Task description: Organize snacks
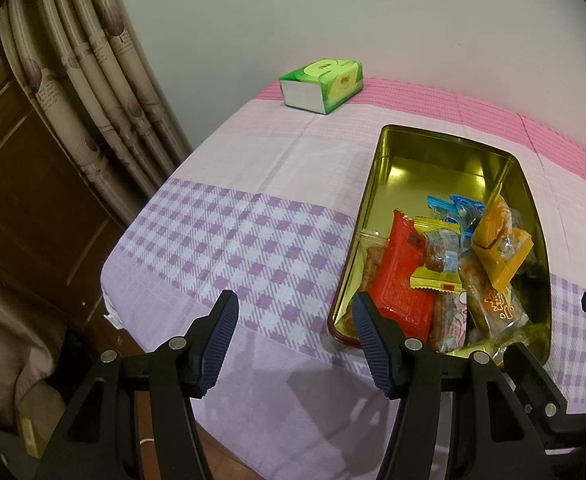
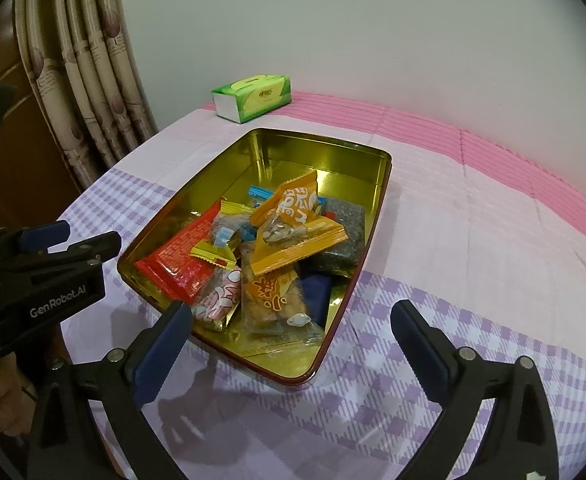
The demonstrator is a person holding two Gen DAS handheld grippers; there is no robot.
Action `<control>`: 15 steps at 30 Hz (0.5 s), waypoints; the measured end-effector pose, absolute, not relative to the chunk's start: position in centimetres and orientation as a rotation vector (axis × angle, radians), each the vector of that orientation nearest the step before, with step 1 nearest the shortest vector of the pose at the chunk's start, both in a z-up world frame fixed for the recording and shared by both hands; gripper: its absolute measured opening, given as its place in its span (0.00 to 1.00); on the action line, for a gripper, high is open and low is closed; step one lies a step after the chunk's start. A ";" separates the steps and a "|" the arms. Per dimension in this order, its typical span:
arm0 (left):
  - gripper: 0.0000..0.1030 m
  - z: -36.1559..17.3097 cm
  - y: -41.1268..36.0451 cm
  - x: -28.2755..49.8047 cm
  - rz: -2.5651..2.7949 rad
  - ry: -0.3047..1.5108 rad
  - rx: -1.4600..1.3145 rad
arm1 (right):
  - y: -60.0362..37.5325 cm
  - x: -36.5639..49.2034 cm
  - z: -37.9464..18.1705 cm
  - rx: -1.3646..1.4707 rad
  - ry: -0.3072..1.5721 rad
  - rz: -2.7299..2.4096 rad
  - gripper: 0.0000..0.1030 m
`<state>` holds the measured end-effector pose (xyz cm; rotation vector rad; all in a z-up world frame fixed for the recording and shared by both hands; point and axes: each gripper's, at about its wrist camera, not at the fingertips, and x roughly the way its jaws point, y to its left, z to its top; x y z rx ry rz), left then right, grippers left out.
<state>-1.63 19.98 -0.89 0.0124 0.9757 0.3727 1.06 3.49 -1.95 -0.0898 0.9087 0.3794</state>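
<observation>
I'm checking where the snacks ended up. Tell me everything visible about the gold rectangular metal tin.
The gold rectangular metal tin is shiny inside, with rounded corners and a dark red outer rim. It sits open and flat on the checked purple and pink tablecloth, no lid in sight. Wrapped snacks are heaped in its near half; the far half is bare. Neither gripper touches it.

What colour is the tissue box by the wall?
Green tissue box with a white end; clearest in the left wrist view.

Glossy gold metal tin (image 2: 377, 184), shiny plastic snack wrappers (image 2: 293, 236), matt cloth (image 2: 473, 240).
</observation>
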 end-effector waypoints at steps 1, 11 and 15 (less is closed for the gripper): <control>0.58 -0.9 20.0 -1.6 0.374 0.975 0.014 | 3.5 1.1 -1.9 -0.090 0.910 0.379 0.96; 0.58 -0.9 19.9 -1.6 0.372 0.976 0.015 | 3.3 1.2 -2.4 -0.079 0.930 0.384 0.96; 0.58 -0.9 19.9 -1.6 0.368 0.977 0.019 | 3.1 1.2 -2.5 -0.072 0.937 0.382 0.96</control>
